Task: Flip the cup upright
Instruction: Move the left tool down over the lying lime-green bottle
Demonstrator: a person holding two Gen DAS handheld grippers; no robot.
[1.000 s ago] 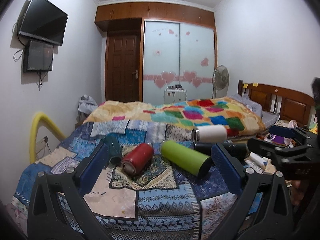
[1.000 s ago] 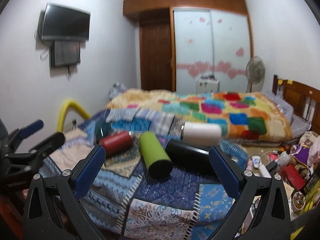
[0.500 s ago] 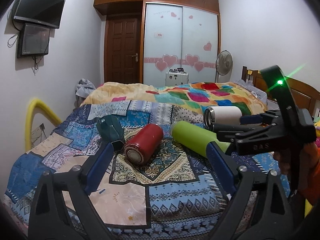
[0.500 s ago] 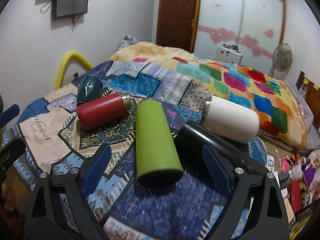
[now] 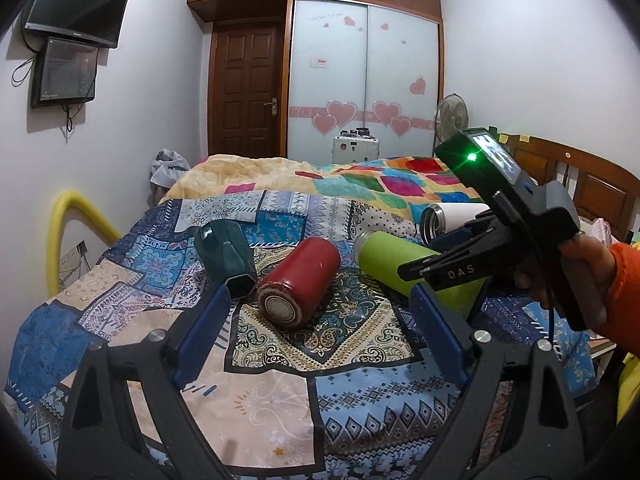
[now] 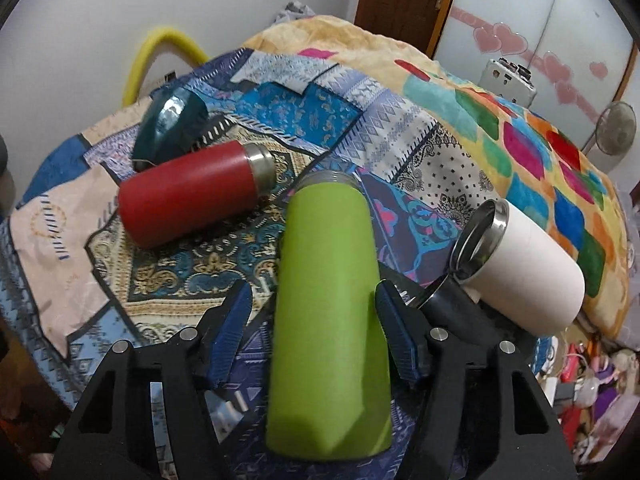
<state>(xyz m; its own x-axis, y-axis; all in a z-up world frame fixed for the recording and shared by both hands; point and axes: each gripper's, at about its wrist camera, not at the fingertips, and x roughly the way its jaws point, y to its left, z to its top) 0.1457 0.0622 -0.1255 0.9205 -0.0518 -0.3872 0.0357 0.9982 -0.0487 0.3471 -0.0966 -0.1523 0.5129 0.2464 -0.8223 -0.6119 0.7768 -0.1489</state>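
Several cups lie on their sides on the patterned bedspread [image 5: 280,400]. A green cup [image 6: 328,300] lies between the blue pads of my right gripper [image 6: 314,320]; the jaws are open, with a small gap to the cup on each side. The green cup [image 5: 396,260] also shows in the left wrist view with the right gripper [image 5: 452,256] straddling it. A red cup [image 5: 298,280] [image 6: 188,192], a dark teal cup [image 5: 226,256] [image 6: 172,120], a white cup [image 6: 524,268] [image 5: 448,216] and a black cup [image 6: 448,304] lie nearby. My left gripper [image 5: 320,316] is open and empty, in front of the red cup.
A yellow padded rail [image 5: 64,232] stands at the bed's left side. A colourful quilt [image 5: 400,184] covers the far bed. A wooden headboard [image 5: 592,188] is at right. Clutter [image 6: 592,392] lies on the floor past the bed's right edge.
My right gripper has moved down and forward until its open jaws straddle the green cup. My left gripper has come a little closer to the red cup.
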